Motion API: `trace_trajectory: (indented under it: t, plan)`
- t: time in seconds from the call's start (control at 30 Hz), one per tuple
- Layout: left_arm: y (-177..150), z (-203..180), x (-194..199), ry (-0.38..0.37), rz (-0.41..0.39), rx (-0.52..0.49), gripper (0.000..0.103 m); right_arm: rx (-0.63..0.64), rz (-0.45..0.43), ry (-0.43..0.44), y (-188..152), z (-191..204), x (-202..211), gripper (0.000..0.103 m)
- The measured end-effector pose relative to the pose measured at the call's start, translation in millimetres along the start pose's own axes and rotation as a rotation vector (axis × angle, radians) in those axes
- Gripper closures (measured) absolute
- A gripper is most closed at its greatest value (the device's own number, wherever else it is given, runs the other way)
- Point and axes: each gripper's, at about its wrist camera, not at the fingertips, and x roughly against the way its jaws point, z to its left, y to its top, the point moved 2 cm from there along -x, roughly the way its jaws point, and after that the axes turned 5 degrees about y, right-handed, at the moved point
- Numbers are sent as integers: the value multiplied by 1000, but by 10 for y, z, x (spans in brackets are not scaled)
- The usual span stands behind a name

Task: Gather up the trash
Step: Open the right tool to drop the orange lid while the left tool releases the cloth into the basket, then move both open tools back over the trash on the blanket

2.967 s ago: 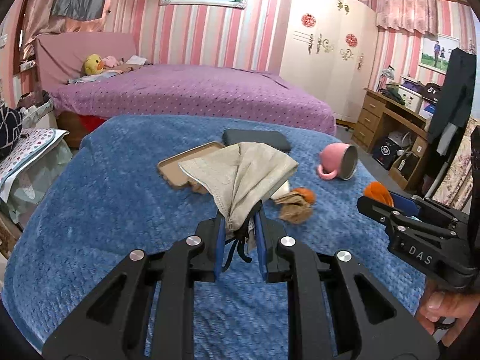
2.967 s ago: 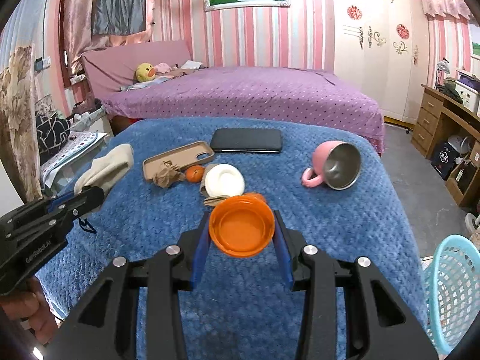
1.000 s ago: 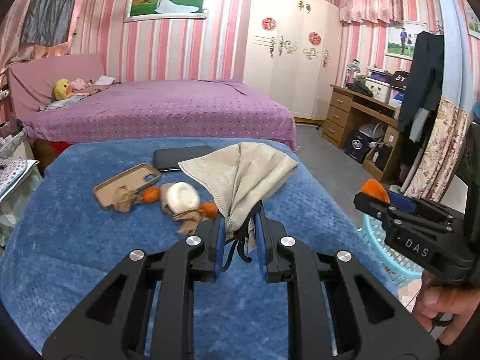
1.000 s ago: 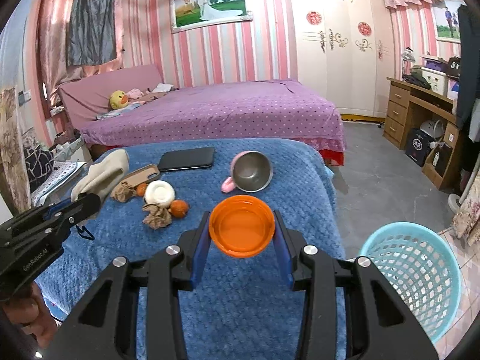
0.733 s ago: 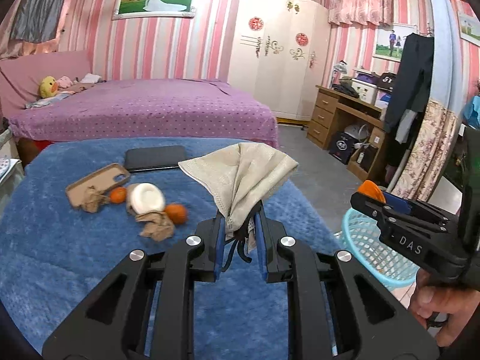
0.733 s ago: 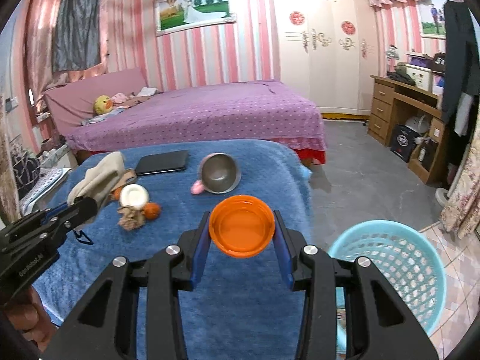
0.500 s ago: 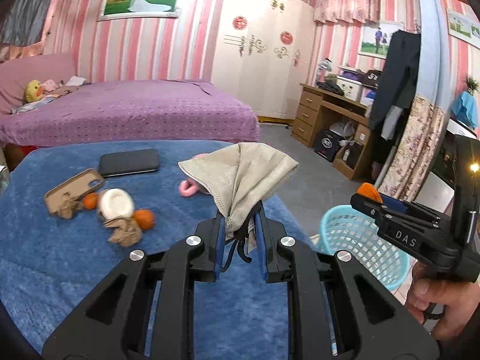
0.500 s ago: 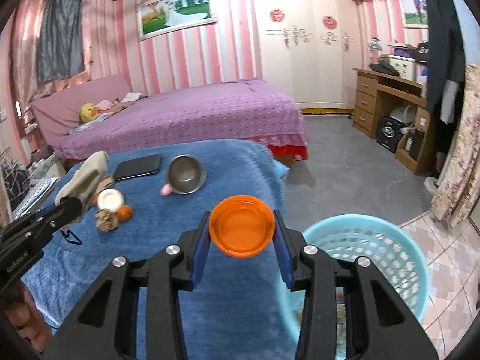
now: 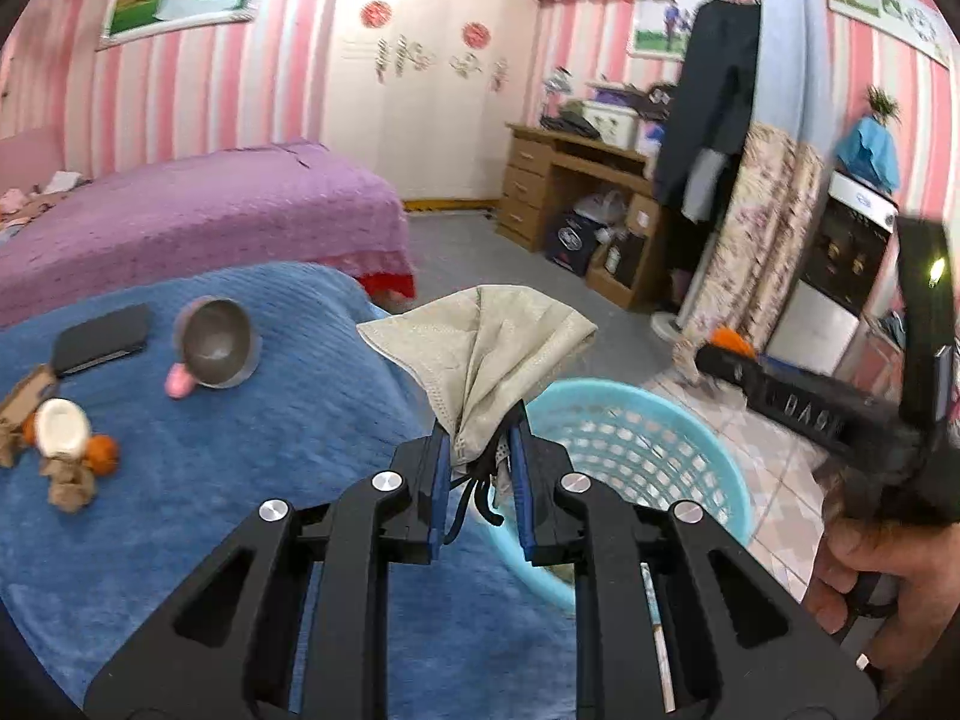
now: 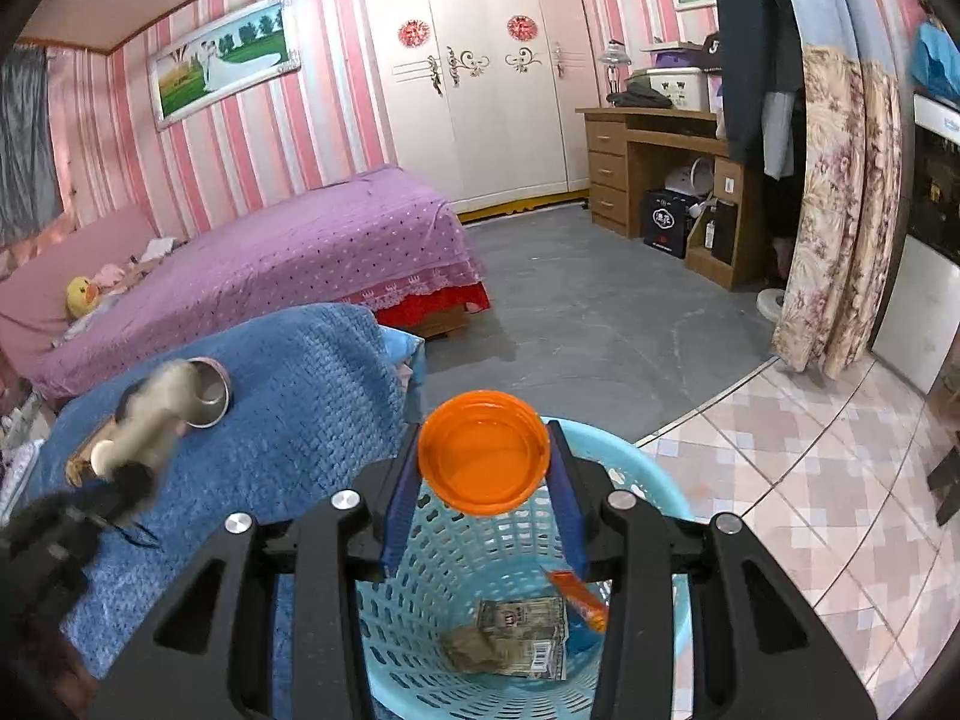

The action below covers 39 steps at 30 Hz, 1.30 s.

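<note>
My left gripper [image 9: 479, 450] is shut on a crumpled beige face mask [image 9: 489, 354], held at the blue table's right edge next to the light blue trash basket [image 9: 636, 450]. My right gripper [image 10: 483, 480] is shut on an orange lid [image 10: 483, 461] and holds it directly over the basket [image 10: 420, 618], which has wrappers [image 10: 516, 636] in its bottom. The left gripper with the mask shows blurred at the left of the right wrist view [image 10: 144, 426]. Crumpled brown paper [image 9: 69, 483], orange bits [image 9: 103, 449] and a white lid [image 9: 60, 425] lie on the blue table cover [image 9: 240, 450].
A pink metal cup [image 9: 213, 345] lies on its side on the table beside a black phone [image 9: 102, 338] and a tan phone case [image 9: 27, 387]. A purple bed [image 10: 288, 252] stands behind. A wooden desk [image 10: 660, 156] and floral curtain [image 10: 840, 210] stand to the right on tiled floor.
Both grippers have swung right from the table toward the basket. The right gripper with the orange lid is now over the basket; the left with the mask has reached the table's edge.
</note>
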Motion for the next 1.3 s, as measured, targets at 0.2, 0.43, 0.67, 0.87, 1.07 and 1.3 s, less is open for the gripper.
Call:
trace_trajectory:
  t: [0.2,0.43,0.67,0.87,1.07,1.3]
  plan:
    - [-62,-433,-293,-79,67,-80,64,-77,-59,-101,21,-276,67,31]
    - [44,-200,-183,-27,53,-52,48,-130,-65,-100,18,-323,52,31]
    - [8,795,390,116,-10,30,47,-4,-51,7,-21,402,-21,31]
    - [-187,1890,798,286,-24,121,46,127,-37,144,-141,1270,-115,31]
    - [-472,2811,1042,448,-20,196,46,189,-9,228,-311,1950,-289,30]
    - [-596,3525,1218,526,-17,301,35,248,46,266,-561,2586,-519,30]
